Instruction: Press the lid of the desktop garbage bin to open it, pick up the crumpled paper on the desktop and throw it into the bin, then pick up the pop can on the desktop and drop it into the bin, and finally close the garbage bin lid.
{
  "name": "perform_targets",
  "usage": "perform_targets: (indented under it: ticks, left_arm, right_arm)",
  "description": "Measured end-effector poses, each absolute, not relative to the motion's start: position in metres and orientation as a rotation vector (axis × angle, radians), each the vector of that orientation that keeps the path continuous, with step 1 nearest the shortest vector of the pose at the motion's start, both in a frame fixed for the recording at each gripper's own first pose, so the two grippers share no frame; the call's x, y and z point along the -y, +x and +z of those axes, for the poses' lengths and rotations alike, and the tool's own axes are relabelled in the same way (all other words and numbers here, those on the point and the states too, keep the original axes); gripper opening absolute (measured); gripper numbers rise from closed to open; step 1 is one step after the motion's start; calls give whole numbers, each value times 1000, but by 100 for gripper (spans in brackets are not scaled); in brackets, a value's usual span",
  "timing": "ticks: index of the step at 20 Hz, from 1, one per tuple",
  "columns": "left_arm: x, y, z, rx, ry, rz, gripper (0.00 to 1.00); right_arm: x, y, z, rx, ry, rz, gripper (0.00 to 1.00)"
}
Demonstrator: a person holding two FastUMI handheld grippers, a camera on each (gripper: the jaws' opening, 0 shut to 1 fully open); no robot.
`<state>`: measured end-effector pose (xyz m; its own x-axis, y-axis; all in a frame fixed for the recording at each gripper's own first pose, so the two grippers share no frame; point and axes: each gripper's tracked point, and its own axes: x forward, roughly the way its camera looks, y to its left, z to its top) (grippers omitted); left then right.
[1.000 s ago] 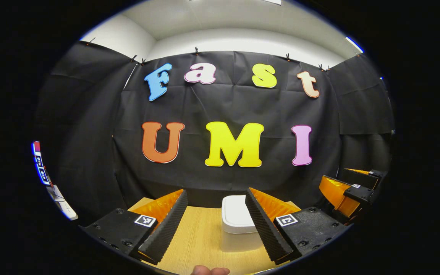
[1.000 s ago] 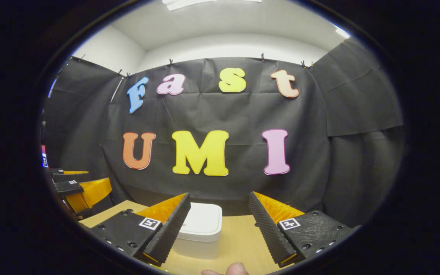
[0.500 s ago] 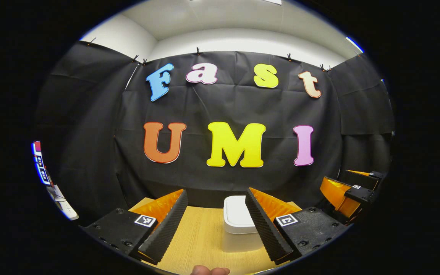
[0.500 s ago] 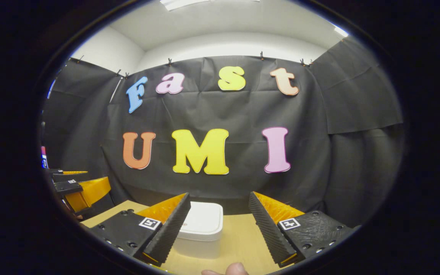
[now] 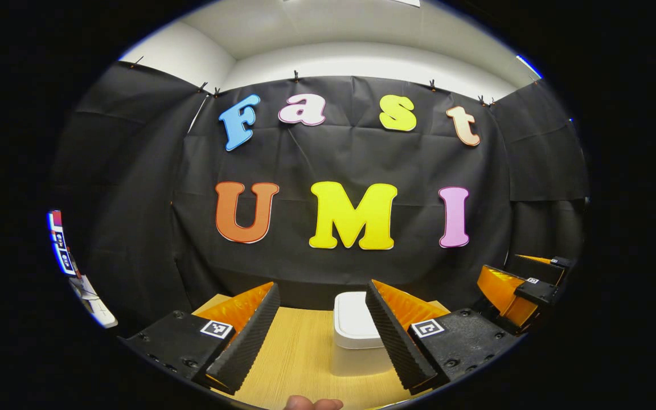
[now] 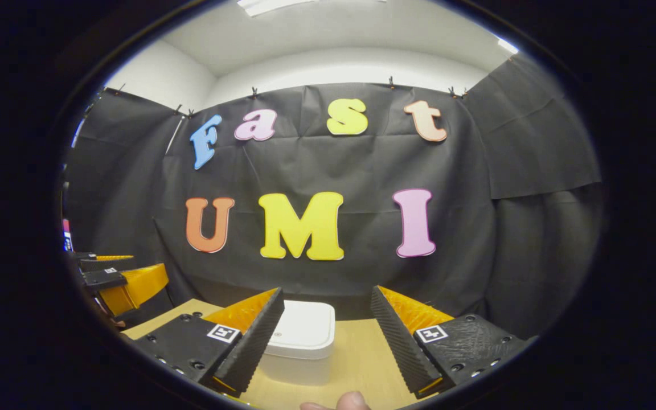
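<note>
Bin [image 5: 353,324] sits on the desk [image 5: 299,359], lid down. Left gripper [image 5: 319,336] and right gripper [image 6: 322,341] both hang before the bin, jaws wide apart, gripping nothing.

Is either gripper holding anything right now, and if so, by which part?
Nothing is held. The left gripper and right gripper are both open with nothing between their fingers; the white bin sits ahead, lid shut, untouched.
</note>
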<state>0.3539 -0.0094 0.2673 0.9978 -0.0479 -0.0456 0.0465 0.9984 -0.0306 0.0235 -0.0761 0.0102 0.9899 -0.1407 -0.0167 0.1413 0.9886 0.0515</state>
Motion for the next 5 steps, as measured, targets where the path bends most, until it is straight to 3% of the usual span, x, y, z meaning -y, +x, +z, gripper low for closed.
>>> perform_targets:
  ticks: [5]
  left_arm:
    - [9,351,269,-43,-34,-38,98]
  right_arm:
    - [73,26,13,-18,59,-124,96]
